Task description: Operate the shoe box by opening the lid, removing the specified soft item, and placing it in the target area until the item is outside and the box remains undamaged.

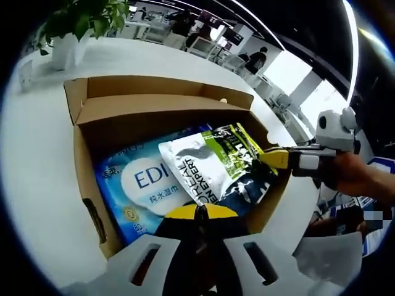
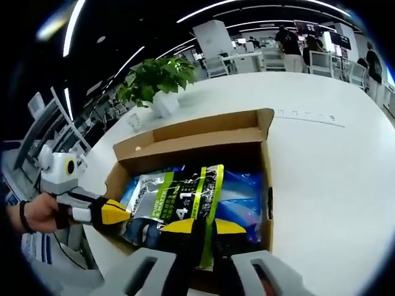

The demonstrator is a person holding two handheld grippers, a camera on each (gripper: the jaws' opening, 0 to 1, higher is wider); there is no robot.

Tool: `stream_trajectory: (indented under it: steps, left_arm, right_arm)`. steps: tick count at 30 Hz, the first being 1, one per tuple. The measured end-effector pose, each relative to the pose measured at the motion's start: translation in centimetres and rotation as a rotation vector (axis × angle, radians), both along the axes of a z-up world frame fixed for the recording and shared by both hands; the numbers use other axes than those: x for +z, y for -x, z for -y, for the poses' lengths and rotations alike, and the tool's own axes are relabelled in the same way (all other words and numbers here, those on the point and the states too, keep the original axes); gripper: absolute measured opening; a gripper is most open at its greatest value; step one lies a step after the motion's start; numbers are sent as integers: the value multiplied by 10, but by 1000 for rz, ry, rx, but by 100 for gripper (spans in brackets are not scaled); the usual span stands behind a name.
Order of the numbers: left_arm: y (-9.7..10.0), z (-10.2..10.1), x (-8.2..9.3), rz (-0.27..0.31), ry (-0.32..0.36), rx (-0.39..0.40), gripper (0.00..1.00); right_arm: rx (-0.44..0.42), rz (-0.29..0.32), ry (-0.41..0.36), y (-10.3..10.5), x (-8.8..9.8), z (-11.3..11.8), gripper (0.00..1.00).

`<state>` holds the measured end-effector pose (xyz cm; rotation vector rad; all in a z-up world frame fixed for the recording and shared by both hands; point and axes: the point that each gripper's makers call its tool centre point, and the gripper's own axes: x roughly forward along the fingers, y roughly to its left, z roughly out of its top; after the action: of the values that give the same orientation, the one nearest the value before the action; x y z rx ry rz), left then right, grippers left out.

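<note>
Left gripper view: open shoe box [image 1: 117, 117] at centre, right gripper [image 1: 278, 158] pinching the silver-green pouch [image 1: 210, 169]. Left gripper [image 2: 117, 213] sits at lower left of the right gripper view, jaws together, grasp unclear.

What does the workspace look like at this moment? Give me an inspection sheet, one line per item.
Surface: white table, bare around the box.
Job's things: cardboard box open, lid flap folded back; inside, a green-and-black pouch lying on a blue wet-wipes pack.
Clutter: potted plant beyond the box.
Grippers: left gripper at the near edge of the box, yellow tips together over the pouch; right gripper likewise over the pouch, tips together. Whether either pinches the pouch cannot be told.
Cables: nothing seen.
Surroundings: open office with desks, chairs and people in the background; ceiling light strips.
</note>
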<state>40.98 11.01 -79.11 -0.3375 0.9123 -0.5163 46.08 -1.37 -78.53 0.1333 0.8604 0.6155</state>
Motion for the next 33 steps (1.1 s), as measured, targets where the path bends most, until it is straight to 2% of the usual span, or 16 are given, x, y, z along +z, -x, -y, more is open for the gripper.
stream_trajectory:
  steps: [3,8,20,26,33]
  left_arm:
    - [0,-1,1,-5,9,11,0]
    - [0,-2,3,-6,21,34,0]
    - [-2,-2,12,3,16,45,0]
    - [-7,5,22,25,13,37,0]
    - [-15,22,38,60,13,10,0]
  right_arm:
    - [-10,13,-20,-2,4,-2,0]
    - [-6,5,-40,2,3,0,0]
    - [-12,33,-85,3,19,-3,0]
    - [-17,52,-96,2,29,5,0]
    - [-51,73,-108,3,42,26,0]
